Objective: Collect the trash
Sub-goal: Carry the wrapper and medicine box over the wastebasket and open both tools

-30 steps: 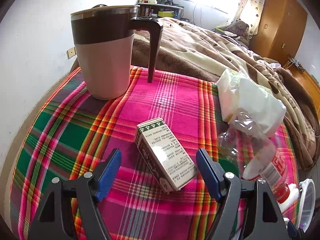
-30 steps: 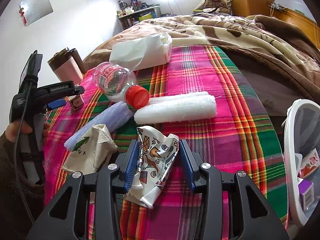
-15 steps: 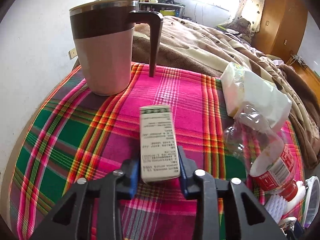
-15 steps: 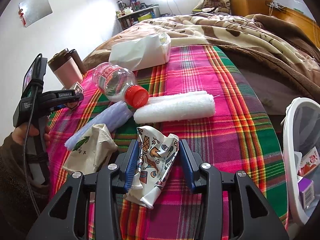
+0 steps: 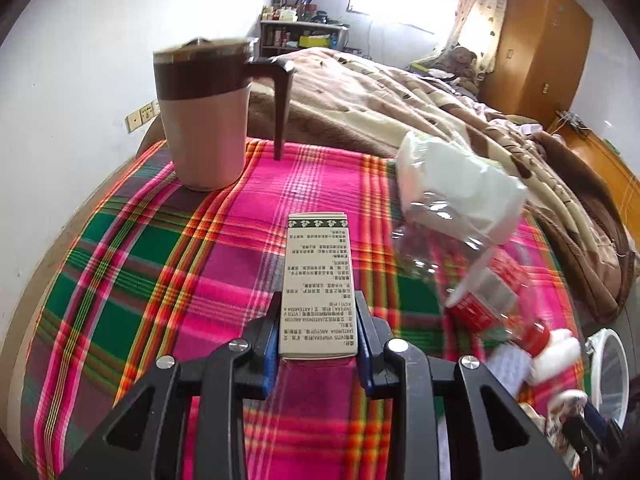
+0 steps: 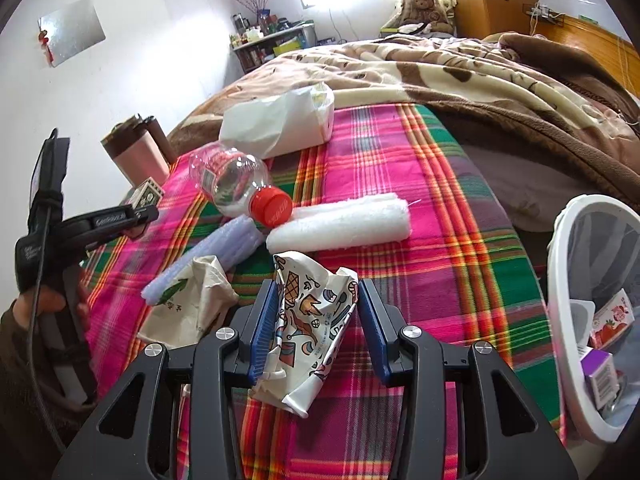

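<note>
A: Left wrist view. Left gripper (image 5: 318,330) is clamped on the small printed carton (image 5: 318,284), blue pads pressed on both long sides near its lower end. The carton sticks forward from the gripper at centre frame, above the plaid cloth (image 5: 132,264) covering the counter.

B: Is the carton off the cloth?

A: Probably, but the fisheye angle leaves it unclear. Pink mug (image 5: 204,120) with a brown band and handle stands upright at upper left of the frame. Clear plastic bottle (image 5: 460,268) with a red label lies on its side at right, blurred, with a white bag (image 5: 460,172) behind it.

B: Right wrist view?

A: Right gripper (image 6: 318,320) is closed on the crumpled printed wrapper (image 6: 316,320) at lower centre; both pads touch its sides. Beyond it lies a white roll (image 6: 340,224), and the bottle's red cap touches that roll's left end. A lilac roll (image 6: 204,260) and a crumpled beige wrapper (image 6: 188,304) sit left of centre.

B: Where does the trash go?

A: White bin (image 6: 560,300) at the right edge, beside the counter, with small cartons inside. The person's hand (image 6: 48,304) holds the left gripper at the left edge of this view, the carton just visible at its tip.
</note>
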### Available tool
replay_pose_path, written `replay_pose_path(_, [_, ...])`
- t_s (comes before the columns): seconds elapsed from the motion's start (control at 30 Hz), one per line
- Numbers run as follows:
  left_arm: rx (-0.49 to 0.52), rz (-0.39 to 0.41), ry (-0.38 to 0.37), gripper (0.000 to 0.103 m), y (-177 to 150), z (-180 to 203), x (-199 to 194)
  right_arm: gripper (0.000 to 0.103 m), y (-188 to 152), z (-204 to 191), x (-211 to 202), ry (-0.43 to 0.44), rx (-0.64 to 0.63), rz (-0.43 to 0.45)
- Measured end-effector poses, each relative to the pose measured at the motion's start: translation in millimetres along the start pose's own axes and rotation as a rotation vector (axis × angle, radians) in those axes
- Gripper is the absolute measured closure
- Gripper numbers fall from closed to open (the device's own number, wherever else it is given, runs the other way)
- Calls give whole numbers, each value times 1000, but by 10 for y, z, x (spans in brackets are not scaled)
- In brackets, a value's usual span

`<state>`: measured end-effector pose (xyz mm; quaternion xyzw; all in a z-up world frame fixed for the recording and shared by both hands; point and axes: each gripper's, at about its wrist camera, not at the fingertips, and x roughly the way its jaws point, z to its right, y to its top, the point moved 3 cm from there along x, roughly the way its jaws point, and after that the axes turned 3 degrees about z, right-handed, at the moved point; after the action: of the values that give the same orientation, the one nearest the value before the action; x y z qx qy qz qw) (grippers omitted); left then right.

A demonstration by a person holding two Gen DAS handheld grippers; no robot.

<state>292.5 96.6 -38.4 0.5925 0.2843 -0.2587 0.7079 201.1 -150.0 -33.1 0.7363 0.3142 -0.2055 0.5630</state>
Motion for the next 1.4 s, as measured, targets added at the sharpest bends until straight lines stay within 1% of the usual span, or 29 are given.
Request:
replay_pose_path(0.17, [22, 37, -35, 71, -38, 134, -273, 61, 7, 43, -117, 0, 6, 25])
replay_pose_path(0.33, [38, 69, -87, 71, -99, 296, -524, 61, 25, 107, -245, -2, 11, 49])
replay_pose_path(0.77, [139, 112, -196, 71, -337, 869, -1004, 61, 50, 374, -601, -20, 46, 118])
replay_pose_path(1.03, [198, 126, -265, 71, -497, 1244, -1210, 61, 51, 613, -822, -48, 70, 157])
replay_pose_path(1.4, [287, 121, -347, 71, -708, 1792, -1332, 61, 25, 1028, -1066, -107, 122, 197])
